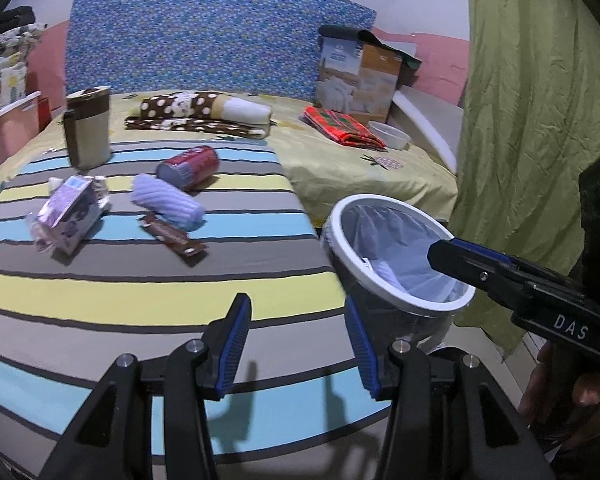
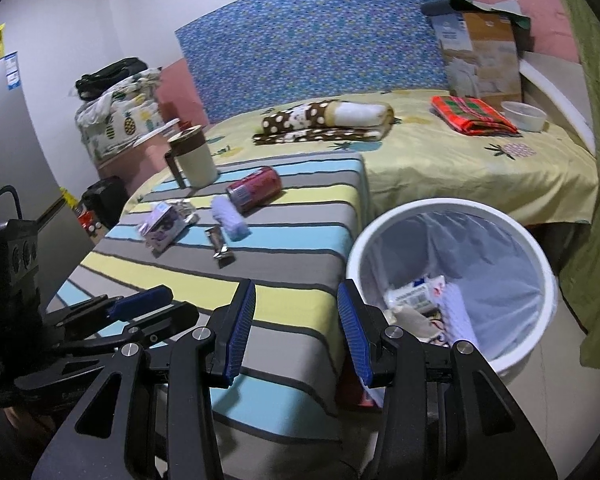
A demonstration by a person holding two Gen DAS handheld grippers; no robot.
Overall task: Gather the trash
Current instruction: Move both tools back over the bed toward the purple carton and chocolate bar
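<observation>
Trash on bed (image 1: 140, 292), bin (image 2: 452, 208) beside it.
Left hand-held gripper (image 1: 296, 344) and right hand-held gripper (image 2: 296, 332): both released; can (image 1: 188, 166) at 11 o'clock.

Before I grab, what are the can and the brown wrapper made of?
Can: looks like thin metal, with a glossy red printed side and a silvery end. Wrapper: likely foil-lined plastic film, with shiny silver crimped ends and creases. Both lie on the striped cover.

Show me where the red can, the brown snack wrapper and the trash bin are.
red can (image 1: 190, 167), left wrist view, on its side wall.
brown snack wrapper (image 1: 172, 236), left wrist view, on its middle.
trash bin (image 2: 452, 206), right wrist view, on the far white rim.
</observation>
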